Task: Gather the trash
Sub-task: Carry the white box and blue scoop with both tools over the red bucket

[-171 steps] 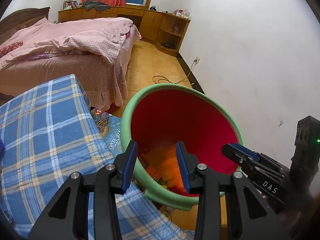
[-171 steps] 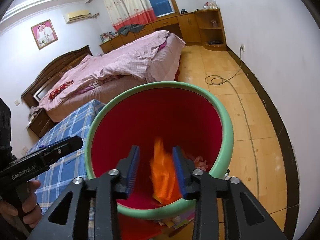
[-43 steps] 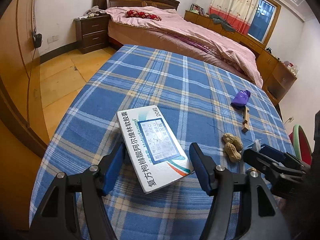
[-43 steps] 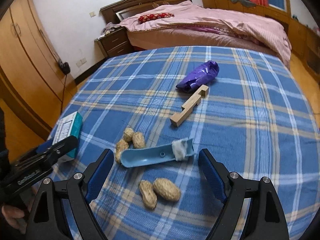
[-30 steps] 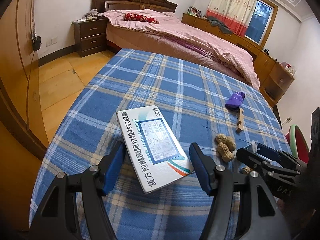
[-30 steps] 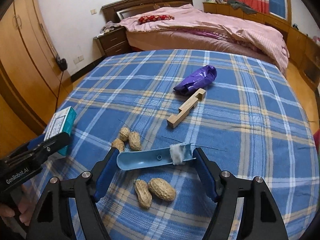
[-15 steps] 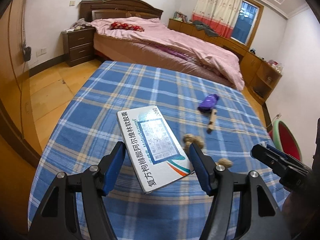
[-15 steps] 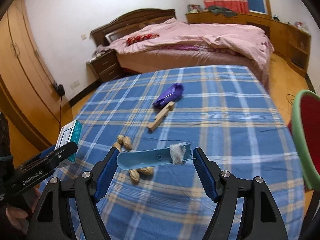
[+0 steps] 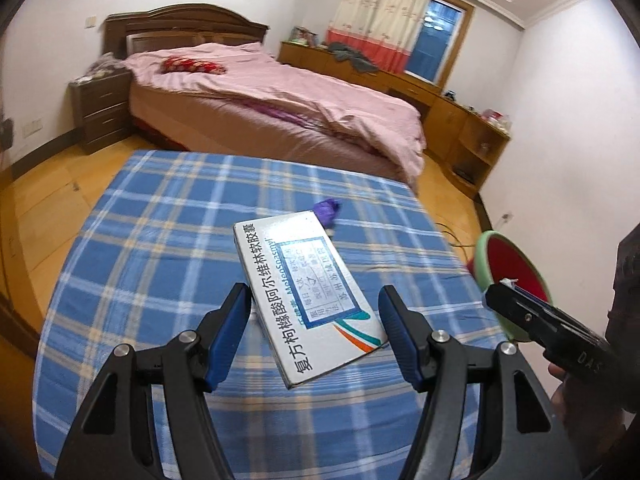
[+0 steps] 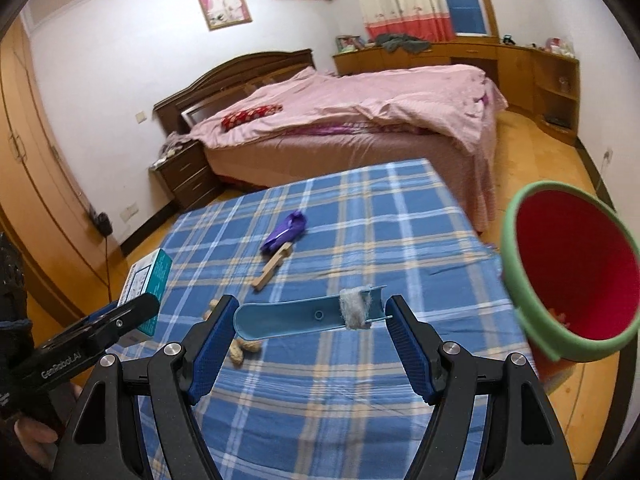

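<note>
My left gripper (image 9: 314, 300) is shut on a white medicine box (image 9: 308, 288), held tilted above the blue plaid table (image 9: 160, 240). My right gripper (image 10: 311, 312) is shut on the ends of a light blue plastic piece (image 10: 288, 318) with a grey fluff wad on it, also clear of the cloth. The red bin with a green rim (image 10: 510, 264) stands off the table's right edge; in the left wrist view the bin (image 9: 486, 256) is at far right. A purple wrapper (image 10: 286, 230), a wooden piece (image 10: 274, 266) and peanuts (image 10: 242, 348) lie on the table.
A pink-covered bed (image 10: 360, 120) stands beyond the table, with a dark nightstand (image 10: 188, 176) at its left. Wooden wardrobes (image 10: 24, 184) line the left wall. Low cabinets (image 9: 400, 80) run under the window. A cable (image 9: 456, 236) lies on the floor near the bin.
Both grippers have lifted off the table with the box and the blue piece and swung right. The bin has come further into both views.
</note>
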Tool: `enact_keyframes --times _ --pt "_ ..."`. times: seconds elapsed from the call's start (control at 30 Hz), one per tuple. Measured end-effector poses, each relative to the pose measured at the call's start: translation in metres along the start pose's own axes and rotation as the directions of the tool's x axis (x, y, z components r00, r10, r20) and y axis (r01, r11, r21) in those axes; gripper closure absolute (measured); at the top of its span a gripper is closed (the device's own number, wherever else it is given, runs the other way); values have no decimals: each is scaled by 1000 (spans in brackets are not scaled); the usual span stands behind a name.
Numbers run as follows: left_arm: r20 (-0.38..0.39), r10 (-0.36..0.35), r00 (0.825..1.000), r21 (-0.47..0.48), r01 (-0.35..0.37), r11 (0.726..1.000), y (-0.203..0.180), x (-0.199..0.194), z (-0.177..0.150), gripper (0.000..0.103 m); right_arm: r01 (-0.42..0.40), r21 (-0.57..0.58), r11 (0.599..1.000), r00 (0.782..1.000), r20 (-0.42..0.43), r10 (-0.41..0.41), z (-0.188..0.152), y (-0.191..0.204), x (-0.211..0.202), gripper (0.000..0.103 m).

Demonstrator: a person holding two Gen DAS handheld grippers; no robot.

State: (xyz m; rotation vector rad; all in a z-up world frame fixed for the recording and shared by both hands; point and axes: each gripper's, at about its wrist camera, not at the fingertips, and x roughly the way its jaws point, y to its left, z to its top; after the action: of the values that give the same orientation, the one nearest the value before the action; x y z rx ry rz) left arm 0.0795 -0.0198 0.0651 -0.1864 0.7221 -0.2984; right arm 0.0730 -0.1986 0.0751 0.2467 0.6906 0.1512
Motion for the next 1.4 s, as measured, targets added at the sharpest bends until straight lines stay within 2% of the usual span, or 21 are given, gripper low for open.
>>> enact_keyframes --times 0.23,0.73,1.03,1.4 --pt "16 -44 999 61 43 997 -32 -1 11 36 47 30 998 998 46 -48 9 -25 -25 27" --pt "12 -145 989 136 142 981 -89 15 19 36 138 138 981 986 78 -150 24 -91 -45 27" --pt "-43 -209 977 171 214 962 -130 49 26 36 184 186 965 977 73 -200 34 -133 -49 27" --pt "-151 -291 945 236 321 917 -207 105 28 36 257 265 929 958 57 -281 38 -202 -61 27"
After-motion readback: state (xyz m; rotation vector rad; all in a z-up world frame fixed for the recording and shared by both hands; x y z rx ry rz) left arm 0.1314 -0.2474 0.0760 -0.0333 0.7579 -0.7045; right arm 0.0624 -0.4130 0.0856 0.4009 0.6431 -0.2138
